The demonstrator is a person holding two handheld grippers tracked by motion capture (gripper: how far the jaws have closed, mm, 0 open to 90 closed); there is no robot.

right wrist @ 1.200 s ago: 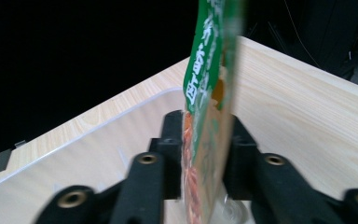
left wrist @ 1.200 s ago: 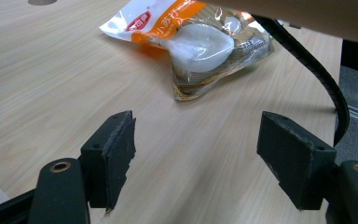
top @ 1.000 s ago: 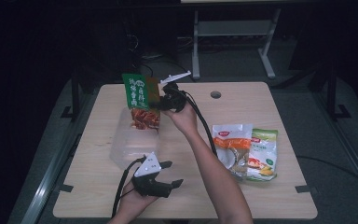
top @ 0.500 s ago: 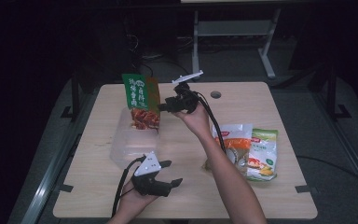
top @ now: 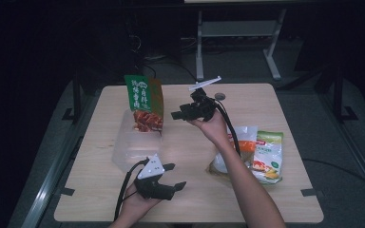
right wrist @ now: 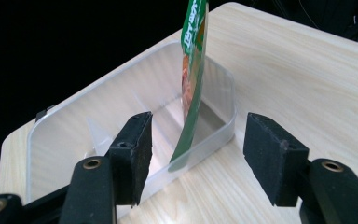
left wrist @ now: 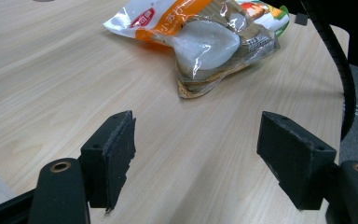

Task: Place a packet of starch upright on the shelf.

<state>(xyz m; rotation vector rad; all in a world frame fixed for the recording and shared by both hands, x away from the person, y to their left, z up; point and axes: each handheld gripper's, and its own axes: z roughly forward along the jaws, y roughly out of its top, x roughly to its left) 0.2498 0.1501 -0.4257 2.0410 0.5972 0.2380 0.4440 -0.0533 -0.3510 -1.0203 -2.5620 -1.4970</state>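
Chinese characters mark our upright green snack pouch (top: 143, 101) in the clear plastic box (top: 126, 154); right gripper (top: 177, 115), at its three o'clock, has just been opening, empty; left gripper (top: 176, 176) gapes wide

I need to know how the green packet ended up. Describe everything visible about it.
The green packet is a flat, glossy plastic pouch, green on top with pale lettering and a picture of reddish food lower down. It stands upright on its bottom edge at the far end of the clear plastic box, leaning against the end wall. Seen edge-on, it is thin. The right gripper is open beside it, jaws having just opened, nothing between them, not touching it.
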